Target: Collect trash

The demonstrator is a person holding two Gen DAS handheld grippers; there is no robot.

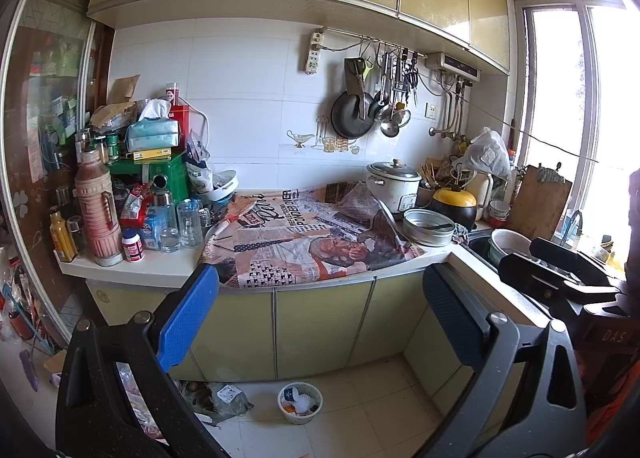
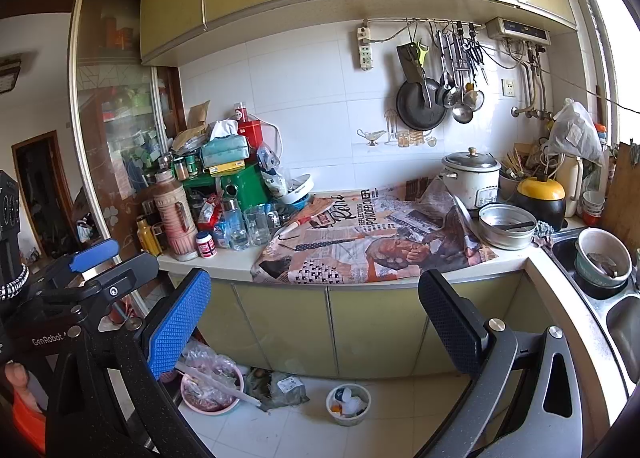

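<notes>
Both held well back from the counter, aimed at the cabinet fronts. Left gripper (image 1: pixel 320 322) spread wide, gripping nothing; right gripper (image 2: pixel 316 322) likewise wide and empty. Small trash bin (image 1: pixel 300 402) sat on the floor, lower centre of frame, below and ahead of both. Crumpled bag (image 1: pixel 224 400) lay just left of it, probably nearer the left gripper.

Printed matt newspaper sheet (image 1: pixel 304 238) covers the smooth pale surface (image 1: pixel 160 266). Round shiny metal tin (image 1: pixel 427 226) and glossy white rice cooker (image 1: pixel 394 184) stand near a rough brown wooden board (image 1: pixel 538 202). Blue textured rubbery pads (image 2: pixel 176 330) face the tongs' fingers.
</notes>
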